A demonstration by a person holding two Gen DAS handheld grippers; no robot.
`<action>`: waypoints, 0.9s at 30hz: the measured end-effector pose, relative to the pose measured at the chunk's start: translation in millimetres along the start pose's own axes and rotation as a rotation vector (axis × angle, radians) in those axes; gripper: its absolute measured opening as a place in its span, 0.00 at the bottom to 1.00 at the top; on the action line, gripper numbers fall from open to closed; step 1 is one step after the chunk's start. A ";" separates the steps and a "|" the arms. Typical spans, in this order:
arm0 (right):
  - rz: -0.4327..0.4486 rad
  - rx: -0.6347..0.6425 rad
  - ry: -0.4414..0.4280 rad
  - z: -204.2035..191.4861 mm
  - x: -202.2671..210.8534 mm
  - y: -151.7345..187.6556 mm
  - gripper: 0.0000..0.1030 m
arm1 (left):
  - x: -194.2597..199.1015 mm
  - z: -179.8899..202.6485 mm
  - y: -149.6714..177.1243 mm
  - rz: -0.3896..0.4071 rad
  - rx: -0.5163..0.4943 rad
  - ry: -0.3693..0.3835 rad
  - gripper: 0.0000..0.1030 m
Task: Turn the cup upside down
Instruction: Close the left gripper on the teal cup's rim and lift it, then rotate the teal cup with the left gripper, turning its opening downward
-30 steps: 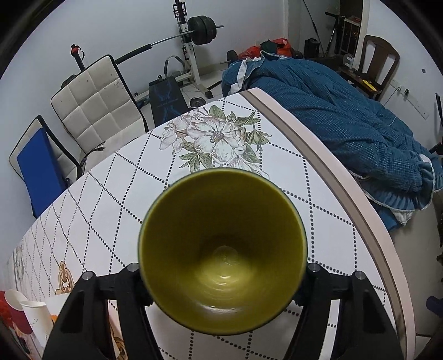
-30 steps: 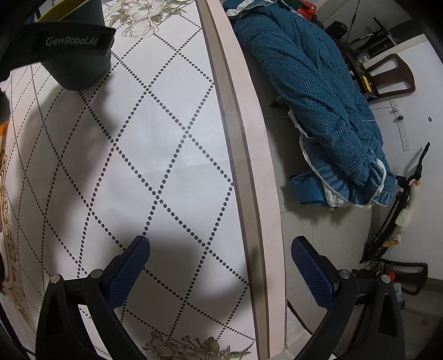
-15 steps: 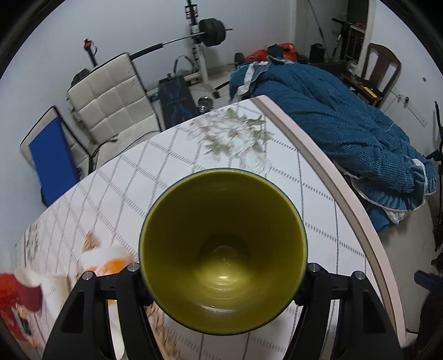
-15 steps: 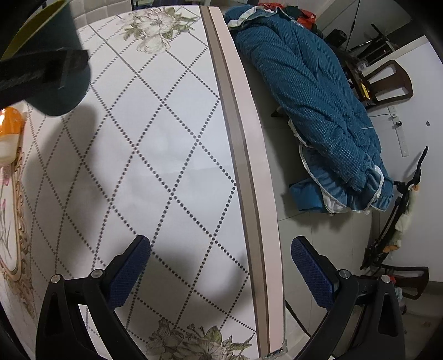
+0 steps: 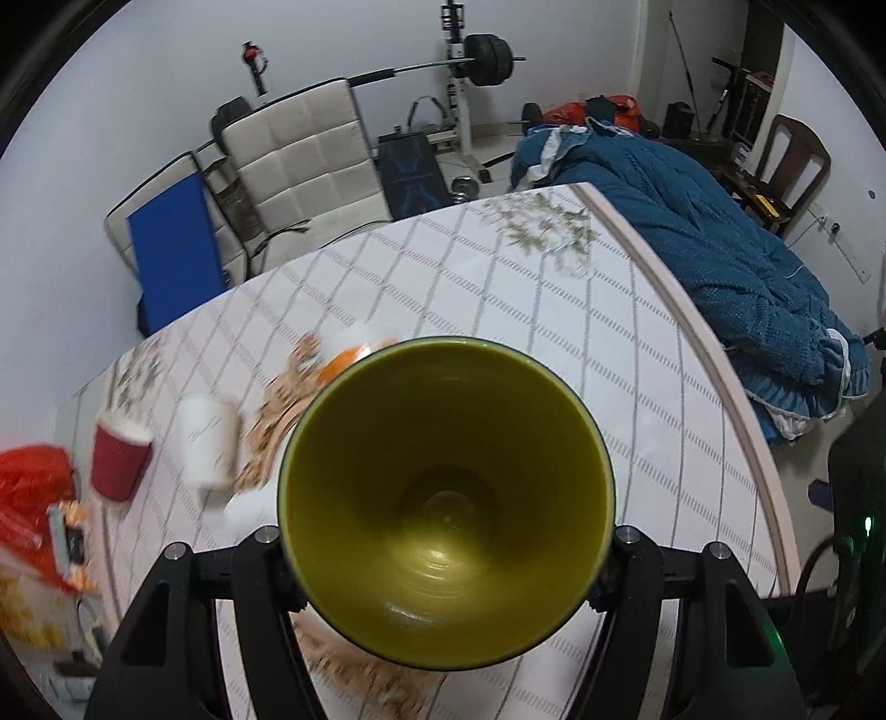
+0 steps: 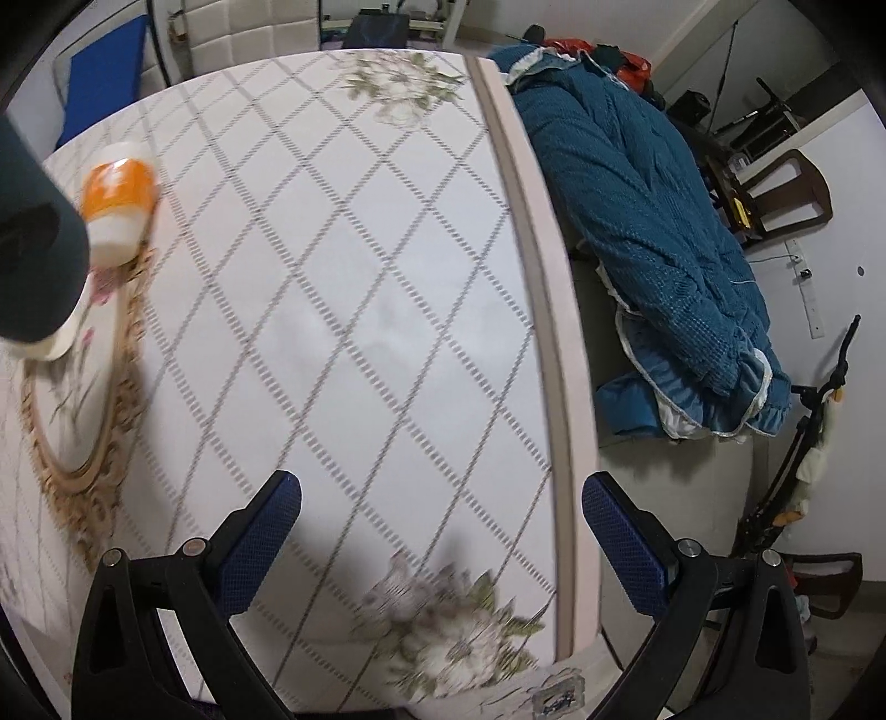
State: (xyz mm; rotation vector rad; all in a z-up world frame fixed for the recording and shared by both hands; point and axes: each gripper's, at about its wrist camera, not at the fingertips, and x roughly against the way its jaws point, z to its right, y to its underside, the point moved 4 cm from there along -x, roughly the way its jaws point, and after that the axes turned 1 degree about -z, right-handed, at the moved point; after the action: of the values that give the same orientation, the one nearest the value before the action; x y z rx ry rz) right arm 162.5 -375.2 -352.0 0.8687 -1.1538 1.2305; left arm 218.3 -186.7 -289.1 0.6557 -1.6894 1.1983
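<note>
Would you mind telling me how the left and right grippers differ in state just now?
The left gripper is shut on the green cup, its mouth facing the camera; the right gripper is open and holds nothing. The left shows black fingers, the right blue pads. Both are above the patterned table.

Home room, doubles as gym/storage: barbell rack with black plates (image 5: 487,52), rumpled blue quilted blanket (image 5: 720,243), white padded chair (image 5: 302,160), table with diamond-and-flower patterned cloth (image 6: 343,266).
</note>
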 end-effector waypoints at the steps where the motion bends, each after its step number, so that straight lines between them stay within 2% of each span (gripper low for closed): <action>1: 0.005 0.008 -0.002 -7.8 5.7 5.6 1.00 | 5.9 -8.2 10.3 -0.004 0.010 -0.003 0.64; 7: 0.016 0.038 -0.028 -51.7 24.1 43.6 1.00 | 26.3 -49.5 67.6 -0.048 0.053 -0.008 0.64; 15: 0.000 0.060 -0.080 -116.9 37.8 91.9 1.00 | 33.5 -89.9 134.9 -0.128 0.064 0.005 0.64; 21: -0.049 0.067 -0.102 -151.2 32.5 112.8 1.00 | 17.6 -115.5 172.5 -0.250 0.085 0.044 0.64; 27: -0.123 0.086 -0.135 -171.2 22.1 126.7 1.00 | -6.5 -133.1 197.8 -0.409 0.130 0.086 0.64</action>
State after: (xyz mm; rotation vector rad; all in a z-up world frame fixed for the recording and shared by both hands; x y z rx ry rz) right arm 68.5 -185.1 -381.8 1.0859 -1.1430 1.1408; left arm 109.0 10.6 -366.7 0.9633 -1.3313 1.0295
